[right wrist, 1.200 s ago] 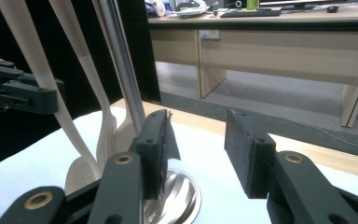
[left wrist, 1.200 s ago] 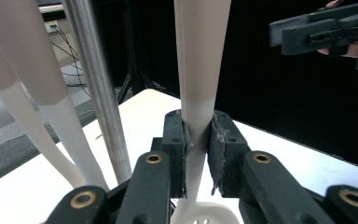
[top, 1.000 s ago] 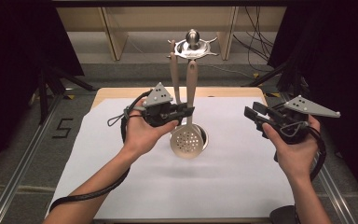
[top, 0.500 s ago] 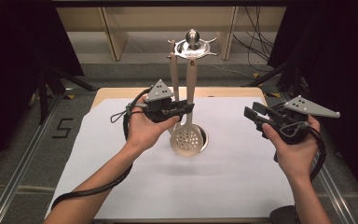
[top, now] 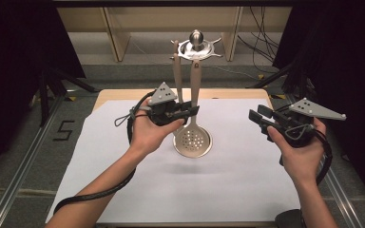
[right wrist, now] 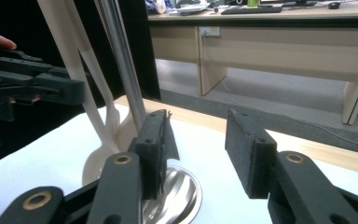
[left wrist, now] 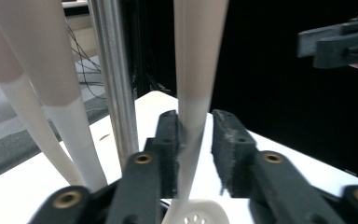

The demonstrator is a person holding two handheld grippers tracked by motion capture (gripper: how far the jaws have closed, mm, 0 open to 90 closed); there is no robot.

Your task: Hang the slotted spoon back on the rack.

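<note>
Skimmer [top: 193,138] handle sits between left gripper [top: 190,113] jaws, unlabelled.

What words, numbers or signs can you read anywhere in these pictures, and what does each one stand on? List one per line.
"5": dark mark on the grey floor left of the table, high view.
Items on the far desk, right gripper view: too small and blurred to read.
Left gripper, right gripper, slotted spoon and utensil stand: no writing visible.

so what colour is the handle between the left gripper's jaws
Pale beige handle, clearest in the left gripper view.
</note>
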